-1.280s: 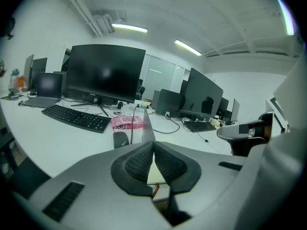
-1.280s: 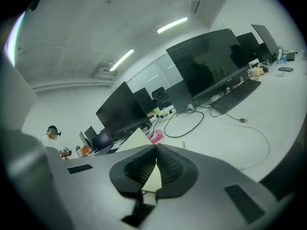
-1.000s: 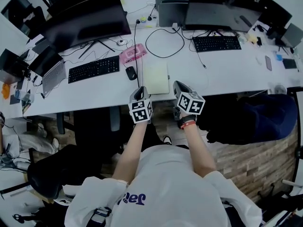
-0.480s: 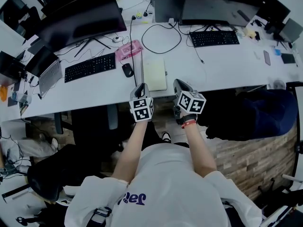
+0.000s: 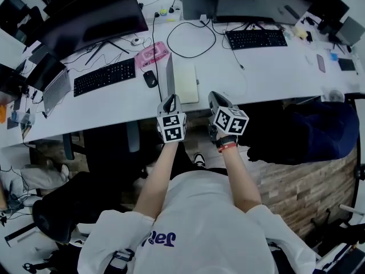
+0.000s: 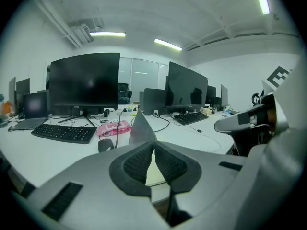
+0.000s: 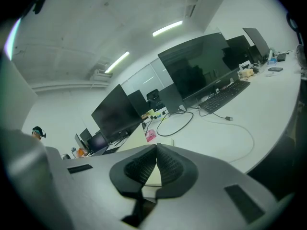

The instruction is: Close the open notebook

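The notebook [image 5: 187,83] lies near the front edge of the white desk [image 5: 268,73], its cream page facing up. Its grey cover [image 5: 170,76] stands upright along the left side of the page. My left gripper [image 5: 169,100] is shut, with its tips at the cover's near edge. In the left gripper view the cover [image 6: 140,128] rises as a grey wedge straight beyond the left gripper [image 6: 154,144]. My right gripper [image 5: 213,100] hovers right of the notebook at the desk edge, shut and empty. From the right gripper [image 7: 156,147] view, the page [image 7: 154,176] shows just past the pads.
A black mouse [image 5: 150,79] and a pink box [image 5: 151,56] sit left of the notebook. Keyboards [image 5: 104,77] [image 5: 255,39], monitors [image 5: 91,21], a looped black cable [image 5: 191,39] and a laptop [image 5: 54,90] fill the desk. A dark bundle [image 5: 296,130] lies at the right below the desk.
The grey cover has swung up from flat to upright beside the page. My left gripper has shifted a little right with it. The right gripper has held still.
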Tool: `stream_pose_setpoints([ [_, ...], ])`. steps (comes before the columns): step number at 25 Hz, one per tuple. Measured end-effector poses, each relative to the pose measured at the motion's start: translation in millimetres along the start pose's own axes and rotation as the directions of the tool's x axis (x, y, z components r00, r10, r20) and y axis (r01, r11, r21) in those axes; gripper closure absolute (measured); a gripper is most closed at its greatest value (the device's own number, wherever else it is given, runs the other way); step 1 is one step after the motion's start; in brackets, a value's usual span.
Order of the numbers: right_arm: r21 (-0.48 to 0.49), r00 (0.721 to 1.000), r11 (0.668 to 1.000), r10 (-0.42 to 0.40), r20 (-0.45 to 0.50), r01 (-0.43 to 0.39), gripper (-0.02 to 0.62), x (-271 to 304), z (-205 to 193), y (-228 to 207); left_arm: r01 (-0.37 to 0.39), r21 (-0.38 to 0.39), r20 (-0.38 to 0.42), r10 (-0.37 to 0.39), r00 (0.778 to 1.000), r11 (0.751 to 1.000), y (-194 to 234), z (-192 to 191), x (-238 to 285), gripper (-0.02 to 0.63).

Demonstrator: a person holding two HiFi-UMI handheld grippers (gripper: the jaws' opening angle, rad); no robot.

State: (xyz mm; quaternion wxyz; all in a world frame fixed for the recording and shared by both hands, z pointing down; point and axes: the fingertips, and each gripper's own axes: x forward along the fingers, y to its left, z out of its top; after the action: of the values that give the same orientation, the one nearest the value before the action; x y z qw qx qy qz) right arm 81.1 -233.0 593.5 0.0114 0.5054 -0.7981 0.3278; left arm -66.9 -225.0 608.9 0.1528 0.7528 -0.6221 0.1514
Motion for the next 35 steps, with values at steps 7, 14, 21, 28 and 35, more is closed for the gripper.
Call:
stream_pose_setpoints([
  [7, 0.024, 1.000, 1.000, -0.014, -0.005, 0.014, 0.597, -4, -8, -7, 0.026, 0.054, 0.008, -0.026, 1.000, 0.998, -10, -4, 6, 0.569],
  [14, 0.036, 0.999, 0.999, -0.034, -0.017, 0.034, 0.597, -10, -18, -17, 0.006, 0.154, 0.018, -0.009, 1.000, 0.988, -23, -15, 13, 0.568],
  [21, 0.012, 0.999, 0.999, -0.036, 0.008, 0.035, 0.597, -10, -11, -31, -0.010, 0.292, 0.042, -0.002, 0.999, 0.956, -37, -19, 26, 0.566],
  [28, -0.005, 0.998, 0.998, -0.056, 0.012, 0.056, 0.597, -8, -13, -57, -0.020, 0.391, 0.048, 0.001, 0.999, 0.920, -50, -32, 42, 0.561],
  [35, -0.021, 0.998, 0.997, -0.069, 0.002, 0.069, 0.597, -11, -22, -83, -0.048, 0.434, 0.063, 0.022, 0.998, 0.900, -65, -51, 55, 0.553],
])
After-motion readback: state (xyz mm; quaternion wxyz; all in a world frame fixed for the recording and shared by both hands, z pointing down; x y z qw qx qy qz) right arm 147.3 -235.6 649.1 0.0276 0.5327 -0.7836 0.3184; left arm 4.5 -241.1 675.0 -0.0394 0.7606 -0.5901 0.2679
